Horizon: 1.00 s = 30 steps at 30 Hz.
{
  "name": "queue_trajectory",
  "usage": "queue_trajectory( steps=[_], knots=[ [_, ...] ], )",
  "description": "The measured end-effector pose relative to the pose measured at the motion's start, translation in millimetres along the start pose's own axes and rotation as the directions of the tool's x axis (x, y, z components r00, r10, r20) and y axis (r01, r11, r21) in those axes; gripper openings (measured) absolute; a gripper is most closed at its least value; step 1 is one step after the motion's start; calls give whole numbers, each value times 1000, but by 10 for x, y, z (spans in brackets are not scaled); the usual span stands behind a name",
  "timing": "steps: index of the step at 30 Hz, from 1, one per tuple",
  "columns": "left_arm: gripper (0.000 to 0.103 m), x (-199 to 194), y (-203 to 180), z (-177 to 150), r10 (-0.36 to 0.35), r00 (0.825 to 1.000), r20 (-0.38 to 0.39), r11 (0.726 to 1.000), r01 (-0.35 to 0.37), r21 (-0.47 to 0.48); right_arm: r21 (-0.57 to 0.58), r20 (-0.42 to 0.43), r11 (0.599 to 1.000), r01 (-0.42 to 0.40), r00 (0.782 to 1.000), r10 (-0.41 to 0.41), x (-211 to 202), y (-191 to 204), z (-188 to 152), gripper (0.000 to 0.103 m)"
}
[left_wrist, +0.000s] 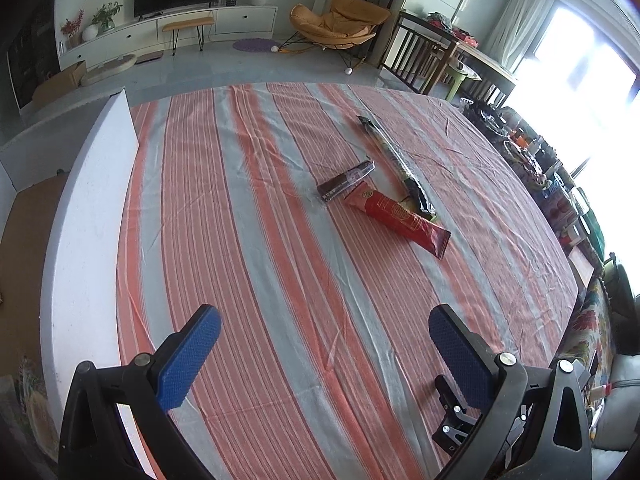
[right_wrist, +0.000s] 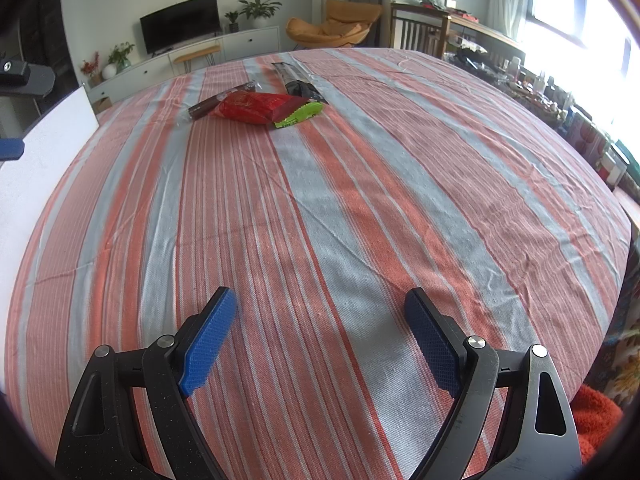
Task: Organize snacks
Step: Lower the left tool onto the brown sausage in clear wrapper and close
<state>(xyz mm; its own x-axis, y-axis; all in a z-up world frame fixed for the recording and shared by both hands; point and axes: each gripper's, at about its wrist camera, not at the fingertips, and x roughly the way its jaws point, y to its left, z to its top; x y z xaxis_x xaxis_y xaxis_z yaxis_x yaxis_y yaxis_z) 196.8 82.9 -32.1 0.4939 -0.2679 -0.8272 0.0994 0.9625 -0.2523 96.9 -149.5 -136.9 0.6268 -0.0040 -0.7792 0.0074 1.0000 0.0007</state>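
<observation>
Several snack packs lie together far ahead on the striped tablecloth. A red pack lies beside a dark brown bar, a long black pack and a green pack half under it. The right wrist view shows the same red pack, brown bar, green pack and black pack. My left gripper is open and empty above the cloth. My right gripper is open and empty, also well short of the snacks.
A white board stands along the table's left edge, also in the right wrist view. Cluttered items line the right side by the window. Behind the table are a TV cabinet and an orange chair.
</observation>
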Motion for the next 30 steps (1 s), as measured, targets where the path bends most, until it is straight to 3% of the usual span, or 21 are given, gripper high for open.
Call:
queue_trajectory(
  steps=[7,13,15,19,24,27,28,29,30],
  knots=[
    [103,155,6,361,24,999,-47,999,-22,37,-1,0,1000,-1,1000,1,-1,4,-1,89],
    [102,461,173,825,-3,999,-54,999,1,-38,-1,0,1000,-1,1000,1,-1,2,-3,89],
    [102,707,50,952,10,996,-89,999,-8,32,-3,-2,1000,-3,1000,3,1,6,-3,90],
    [87,1256,-309,1174,75,989,-131,978,-47,204,-4,-2,1000,-4,1000,4,0,12,-3,91],
    [79,1833,-506,1354,83,985,-152,969,-44,244,-9,-5,1000,-8,1000,8,7,34,-2,92],
    [66,2132,-485,1365,117,975,-188,969,-70,239,-12,-6,1000,-11,1000,11,19,49,7,93],
    [58,2139,-484,1357,128,979,-158,965,-87,246,-11,-6,1000,-11,1000,11,19,49,7,93],
    [32,2130,-486,1345,120,982,-149,963,-79,257,-12,-7,1000,-12,1000,11,23,53,10,93],
    [21,2111,-500,1317,147,981,-129,956,-107,273,-12,-7,1000,-12,1000,11,28,54,10,93]
  ],
)
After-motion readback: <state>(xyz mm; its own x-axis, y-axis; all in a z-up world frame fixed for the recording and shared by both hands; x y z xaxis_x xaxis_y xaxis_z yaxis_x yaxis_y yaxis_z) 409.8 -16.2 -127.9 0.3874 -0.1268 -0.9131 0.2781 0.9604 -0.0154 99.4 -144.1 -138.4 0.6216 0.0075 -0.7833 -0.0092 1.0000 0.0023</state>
